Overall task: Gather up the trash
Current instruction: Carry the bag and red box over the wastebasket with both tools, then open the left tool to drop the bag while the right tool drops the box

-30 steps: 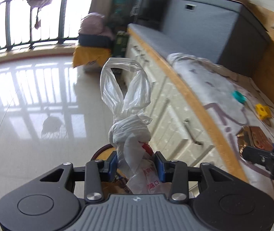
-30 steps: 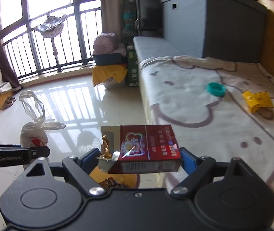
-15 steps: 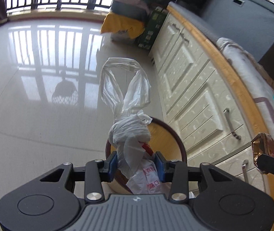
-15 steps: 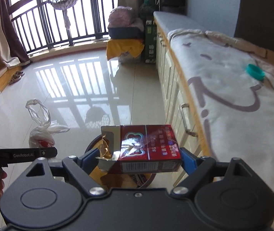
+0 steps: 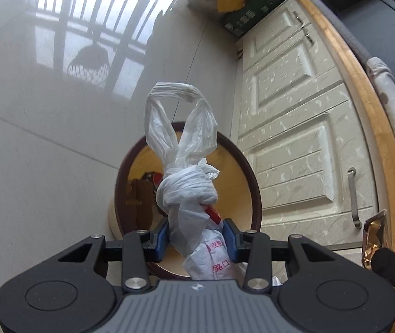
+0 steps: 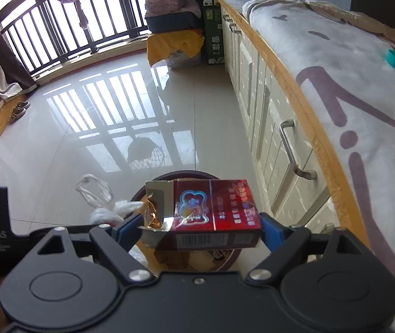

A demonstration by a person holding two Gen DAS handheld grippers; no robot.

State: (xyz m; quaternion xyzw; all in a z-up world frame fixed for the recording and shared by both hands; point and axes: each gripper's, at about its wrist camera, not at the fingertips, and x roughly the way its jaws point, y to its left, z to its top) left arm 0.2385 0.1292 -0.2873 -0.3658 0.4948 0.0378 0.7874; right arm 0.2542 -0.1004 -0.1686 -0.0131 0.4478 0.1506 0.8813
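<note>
1. The left gripper [image 5: 196, 238] is squeezing a knotted plastic bag [image 5: 187, 191] between its blue fingers [image 5: 160, 239], at the lower centre of its own view, directly over the round bin [image 5: 241, 183]; that position looks ready for a drop.
2. The bag is looking thin, crinkled and white, with its two handle loops standing up.
3. The right gripper [image 6: 197, 229] is clamping a glossy red cigarette box [image 6: 211, 216] lengthwise, fingers set wide, just above the bin's dark rim [image 6: 180, 173], gold foil poking out.
</note>
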